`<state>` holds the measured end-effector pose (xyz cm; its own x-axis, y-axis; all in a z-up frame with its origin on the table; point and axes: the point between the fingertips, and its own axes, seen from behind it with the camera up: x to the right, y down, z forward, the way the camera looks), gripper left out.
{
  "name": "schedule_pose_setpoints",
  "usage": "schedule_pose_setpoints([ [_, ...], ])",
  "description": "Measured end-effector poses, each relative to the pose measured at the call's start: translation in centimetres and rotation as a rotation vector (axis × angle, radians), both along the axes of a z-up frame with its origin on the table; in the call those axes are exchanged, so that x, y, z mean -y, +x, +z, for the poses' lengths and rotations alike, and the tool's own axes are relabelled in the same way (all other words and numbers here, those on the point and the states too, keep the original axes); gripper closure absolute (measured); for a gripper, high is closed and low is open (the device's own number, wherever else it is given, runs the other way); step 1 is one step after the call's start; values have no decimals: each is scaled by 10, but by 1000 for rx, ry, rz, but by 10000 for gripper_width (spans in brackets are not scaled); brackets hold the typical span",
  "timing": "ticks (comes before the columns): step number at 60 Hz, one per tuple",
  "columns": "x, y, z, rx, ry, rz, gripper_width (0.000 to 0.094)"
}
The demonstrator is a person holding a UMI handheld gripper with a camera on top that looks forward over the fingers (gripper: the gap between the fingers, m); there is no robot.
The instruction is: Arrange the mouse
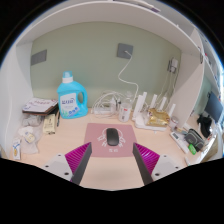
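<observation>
Gripper [109, 168] with fingers spread and empty, aimed at the dark mouse [112, 137] lying on a pink mat [95, 133] on the surface just ahead, centred between them, long axis running near-to-far.

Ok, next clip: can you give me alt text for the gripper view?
A dark computer mouse sits on a pink mouse pad just ahead of the open gripper, whose fingers hold nothing. Beyond it on the light desk stand a blue detergent bottle and white cables against the wall.

Mouse [112, 137] on mat [98, 132], bottle [69, 97] behind-left
</observation>
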<state>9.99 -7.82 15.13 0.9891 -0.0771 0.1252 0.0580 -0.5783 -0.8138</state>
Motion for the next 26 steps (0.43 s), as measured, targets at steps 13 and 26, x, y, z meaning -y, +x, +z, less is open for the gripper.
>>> schedule_pose_setpoints([
  [13, 59, -21, 14, 1, 4, -5, 85],
  [26, 70, -27, 28, 12, 27, -4, 87],
])
